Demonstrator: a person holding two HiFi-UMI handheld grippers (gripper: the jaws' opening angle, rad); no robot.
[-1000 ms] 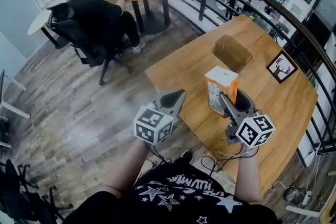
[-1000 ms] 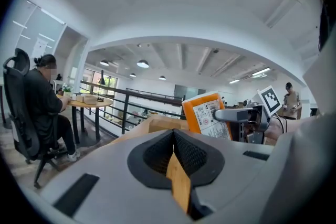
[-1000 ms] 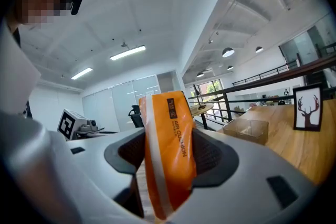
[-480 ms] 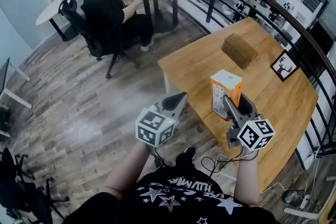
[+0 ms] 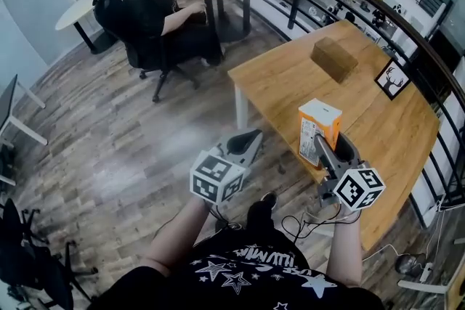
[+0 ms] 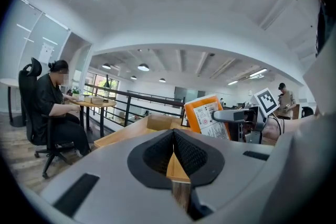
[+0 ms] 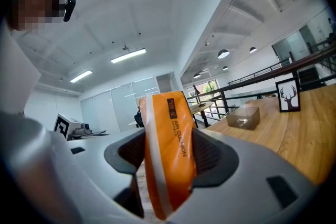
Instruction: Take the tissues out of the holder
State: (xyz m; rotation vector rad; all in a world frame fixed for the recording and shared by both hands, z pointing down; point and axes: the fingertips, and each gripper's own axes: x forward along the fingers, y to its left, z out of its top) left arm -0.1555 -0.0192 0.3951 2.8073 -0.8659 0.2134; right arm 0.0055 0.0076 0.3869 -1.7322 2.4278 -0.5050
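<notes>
Left gripper (image 5: 249, 140) hangs over the wood-plank floor (image 5: 131, 149), just off the bench's near corner, its ribbed dark fingers (image 6: 157, 152) pressed together on nothing. At its 3 o'clock, the right gripper (image 5: 328, 147) pinches the tissue pack (image 5: 318, 128): glossy orange-white, soft, rectangular, upright above the near edge of the wooden bench (image 5: 290, 76), lower end hidden by the fingers. Brown box (image 5: 334, 58) at the pack's 12 o'clock, well apart, bare wood between. Framed deer picture (image 5: 393, 79) at 2 o'clock.

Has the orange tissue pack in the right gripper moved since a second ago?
Yes: the orange tissue pack, held in the right gripper, has pulled away from the brown box toward the near edge of the table.
</notes>
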